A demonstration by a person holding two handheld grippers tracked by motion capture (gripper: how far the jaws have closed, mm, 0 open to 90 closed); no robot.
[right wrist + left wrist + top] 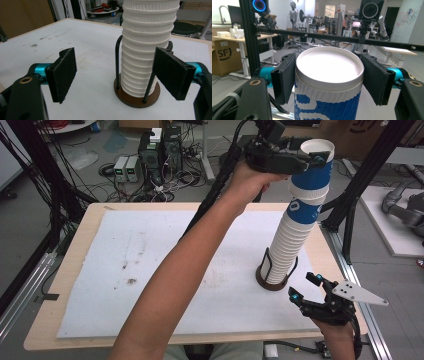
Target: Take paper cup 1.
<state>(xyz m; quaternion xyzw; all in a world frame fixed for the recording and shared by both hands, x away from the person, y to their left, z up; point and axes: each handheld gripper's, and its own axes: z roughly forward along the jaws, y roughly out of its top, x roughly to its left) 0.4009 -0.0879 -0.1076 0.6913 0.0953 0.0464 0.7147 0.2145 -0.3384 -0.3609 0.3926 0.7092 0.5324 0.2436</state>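
A tall stack of white ribbed paper cups (290, 247) (145, 50) stands in a holder with a brown round base (272, 283) (136, 98) and thin black rods. It leans slightly toward the far right. At its top sits a blue-and-white cup (311, 177) (329, 100), raised a little above a second blue-printed cup (303, 210). My left gripper (311, 156) (329, 77) is high over the table and shut on the top cup just under its rim. My right gripper (304, 287) (118, 75) hovers low, just in front of the holder, open, with nothing between its pads.
A white mat (150, 270) covers most of the wooden table (75, 265). Black frame posts (357, 185) rise off the table's far right corner. Boxes and cables (155, 160) lie on the floor beyond the far edge.
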